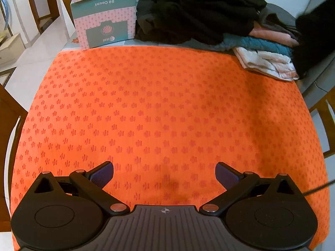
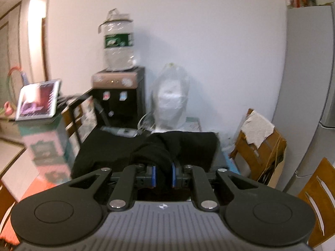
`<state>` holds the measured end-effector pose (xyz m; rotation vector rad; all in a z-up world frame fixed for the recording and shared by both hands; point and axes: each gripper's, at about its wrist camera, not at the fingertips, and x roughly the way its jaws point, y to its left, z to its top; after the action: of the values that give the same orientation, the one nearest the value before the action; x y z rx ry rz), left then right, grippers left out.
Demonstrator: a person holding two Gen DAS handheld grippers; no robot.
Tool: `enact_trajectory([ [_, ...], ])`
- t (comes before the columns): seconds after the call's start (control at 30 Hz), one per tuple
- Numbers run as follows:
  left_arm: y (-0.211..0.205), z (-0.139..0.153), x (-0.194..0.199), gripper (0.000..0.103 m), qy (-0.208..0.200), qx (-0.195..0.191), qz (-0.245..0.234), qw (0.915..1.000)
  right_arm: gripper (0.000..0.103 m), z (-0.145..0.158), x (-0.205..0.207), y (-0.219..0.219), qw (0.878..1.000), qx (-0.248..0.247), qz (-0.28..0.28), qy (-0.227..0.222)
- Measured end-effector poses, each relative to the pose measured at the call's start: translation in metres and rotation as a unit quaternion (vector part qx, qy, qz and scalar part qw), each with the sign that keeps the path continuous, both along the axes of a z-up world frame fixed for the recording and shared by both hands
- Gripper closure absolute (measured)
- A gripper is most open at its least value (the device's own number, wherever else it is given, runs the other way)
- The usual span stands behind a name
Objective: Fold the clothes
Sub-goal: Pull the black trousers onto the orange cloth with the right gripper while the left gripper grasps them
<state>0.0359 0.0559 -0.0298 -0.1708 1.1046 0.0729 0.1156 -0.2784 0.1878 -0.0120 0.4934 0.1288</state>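
Note:
My left gripper (image 1: 164,172) is open and empty, low over the near part of the orange patterned tablecloth (image 1: 159,108). A heap of black clothes (image 1: 194,10) lies at the table's far side, with a stack of folded pink, teal and white garments (image 1: 270,50) to its right. My right gripper (image 2: 163,176) is shut on a black garment (image 2: 155,152), held up off the table, the cloth bunched between its blue pads. That garment also shows as a dark blur at the right edge of the left wrist view (image 1: 314,39).
Two stacked pink and teal boxes (image 1: 104,16) stand at the table's far left; they also show in the right wrist view (image 2: 46,146). Wooden chairs (image 1: 326,123) flank the table. A water dispenser (image 2: 119,96), a bagged item (image 2: 171,102) and a fridge (image 2: 309,83) stand beyond.

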Motion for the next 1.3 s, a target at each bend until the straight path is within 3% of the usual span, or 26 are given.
enact_trajectory([
  [0.2,0.004,0.001,-0.012,0.000,-0.002,0.006,-0.001,1.0000,0.089,-0.036,-0.039,0.046,0.995,0.008,0.076,0.068],
  [0.4,0.017,0.001,-0.023,0.000,0.001,0.013,0.010,0.9999,0.089,-0.045,-0.076,0.092,0.986,0.055,0.137,0.078],
  [0.53,0.024,0.000,-0.030,0.000,0.003,0.019,0.019,0.9996,0.088,-0.050,-0.082,0.092,0.986,0.069,0.126,0.079],
  [0.83,0.031,-0.003,-0.039,0.000,0.011,0.032,0.019,0.9992,0.088,-0.123,-0.068,0.100,0.981,0.054,0.115,0.144],
  [0.93,0.032,-0.001,-0.040,0.000,0.005,0.041,-0.010,0.9991,0.088,-0.145,-0.065,0.115,0.977,0.053,0.132,0.161],
  [1.1,0.041,0.007,-0.044,0.000,-0.004,0.053,-0.003,0.9986,0.088,-0.166,-0.061,0.170,0.962,0.048,0.204,0.173],
  [1.3,0.049,0.014,-0.056,0.000,-0.013,0.097,-0.006,0.9951,0.087,-0.187,-0.058,0.240,0.932,0.029,0.300,0.204],
])
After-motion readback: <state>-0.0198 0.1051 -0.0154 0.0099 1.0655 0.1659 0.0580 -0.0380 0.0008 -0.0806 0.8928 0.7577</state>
